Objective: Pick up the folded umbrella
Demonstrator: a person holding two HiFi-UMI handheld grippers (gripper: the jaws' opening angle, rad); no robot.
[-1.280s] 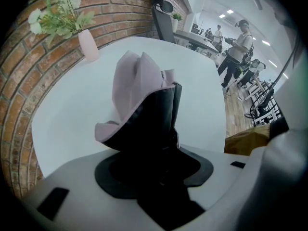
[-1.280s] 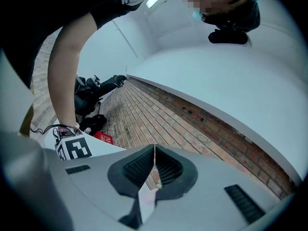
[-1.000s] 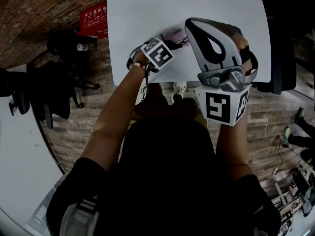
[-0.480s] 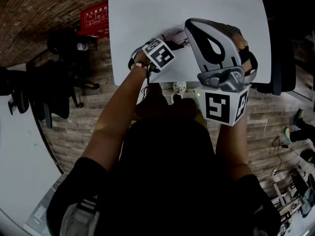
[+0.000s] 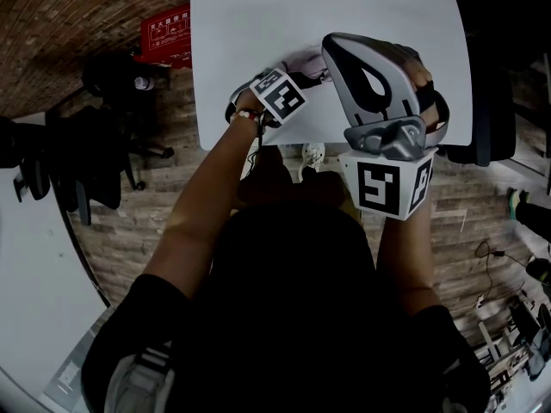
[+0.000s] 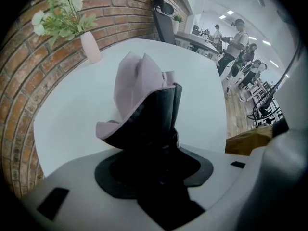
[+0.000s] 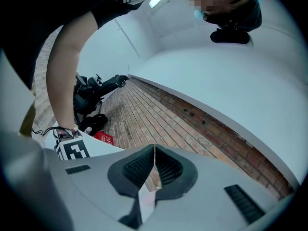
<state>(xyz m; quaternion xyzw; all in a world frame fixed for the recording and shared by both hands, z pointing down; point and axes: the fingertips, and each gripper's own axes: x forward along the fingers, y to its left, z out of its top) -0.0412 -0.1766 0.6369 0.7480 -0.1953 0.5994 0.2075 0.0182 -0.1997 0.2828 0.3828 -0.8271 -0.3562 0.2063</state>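
One matte white table (image 5: 258, 15) with rounded corners fills the upper part of the head view. Its top is smooth and unmarked. Grey-brown wood-plank floor (image 5: 138, 231) lies below it. A red rectangular box (image 5: 164, 31) with white print sits on the floor off the table's left edge, and black office chairs (image 5: 95, 170) stand near it.

In the left gripper view a rough red brick wall (image 6: 29, 71) with pale mortar lines runs along the table's far side. A slim white vase (image 6: 90, 47) stands at the table's edge by that wall, holding green stems with white flowers (image 6: 60, 11). Several people (image 6: 236, 35) stand well back in a bright office area.

The left gripper (image 6: 149, 150), a grey plastic shell with black pads, points steeply down over the near part of the table. Its jaws are clamped on the folded umbrella (image 6: 139, 95). The umbrella has pale lilac fabric outside, with soft folds and a curled lip, and is black beneath. It sits between the pads, close to the table's near edge. Whether it touches the surface cannot be told.

The right gripper (image 7: 154, 165) has the same grey shell and ribbed black pads, and is held level beside the left one. Its jaws are closed together and empty, the pads meeting along a thin line. A black-and-white square marker cube (image 5: 385, 183) sits at its rear.
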